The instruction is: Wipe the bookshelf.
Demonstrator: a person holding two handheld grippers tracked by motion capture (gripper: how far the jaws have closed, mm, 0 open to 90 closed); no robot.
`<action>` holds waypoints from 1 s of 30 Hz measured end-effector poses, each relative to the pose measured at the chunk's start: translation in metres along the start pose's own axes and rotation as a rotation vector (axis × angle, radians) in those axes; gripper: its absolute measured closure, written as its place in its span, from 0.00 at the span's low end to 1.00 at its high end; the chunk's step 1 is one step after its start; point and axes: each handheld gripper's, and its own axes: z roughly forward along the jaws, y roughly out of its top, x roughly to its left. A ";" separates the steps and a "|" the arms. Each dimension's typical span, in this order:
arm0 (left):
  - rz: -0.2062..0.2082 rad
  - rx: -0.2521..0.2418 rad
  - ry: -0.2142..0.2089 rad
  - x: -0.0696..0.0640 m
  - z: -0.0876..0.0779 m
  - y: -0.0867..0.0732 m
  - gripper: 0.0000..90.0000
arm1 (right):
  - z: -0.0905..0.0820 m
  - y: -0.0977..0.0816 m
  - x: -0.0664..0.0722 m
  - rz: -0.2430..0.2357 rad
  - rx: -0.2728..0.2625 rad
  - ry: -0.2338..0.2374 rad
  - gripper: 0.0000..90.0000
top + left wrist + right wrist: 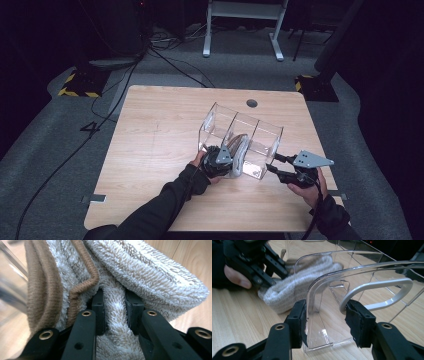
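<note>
A: So where is the towel [239, 150] right now?

B: Centre of the high view, a little right of middle. It hangs folded over the near edge of the clear organizer [215, 115], part of it inside the middle compartment, part spilling out toward the person. The left gripper view gives the pile close up: cream terry with a brown rolled hem [85, 282] at upper left.

A: And what holds it?

B: The left gripper [220, 161] is clamped on a fold of the cloth; its two black pads are buried in the pile with a ridge of terry pinched between them. Pinching a fold rather than an edge likely keeps the bundle together while it is fed into the slot.

A: What about the other side?

B: The right gripper [325, 323], at lower right of the high view, straddles the organizer's end wall, one pad outside it, the other by the white handle [377, 296]. The left pad seems to touch the plastic; the right one I can't be sure presses. My guess is it braces the light box so it does not slide on the tabletop [150, 130] as the towel pushes in.
</note>
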 end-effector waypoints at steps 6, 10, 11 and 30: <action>-0.004 -0.051 0.020 0.003 -0.013 0.017 0.83 | 0.000 0.000 0.000 0.001 0.002 -0.003 0.58; 0.003 -0.098 0.046 0.007 -0.026 0.035 0.83 | 0.001 0.001 0.000 0.003 0.004 -0.003 0.58; 0.000 -0.112 0.049 0.009 -0.029 0.039 0.83 | 0.001 0.001 0.000 0.004 0.003 -0.004 0.58; -0.018 -0.106 0.105 0.024 -0.022 0.056 0.83 | 0.004 0.002 0.005 0.003 0.006 -0.007 0.59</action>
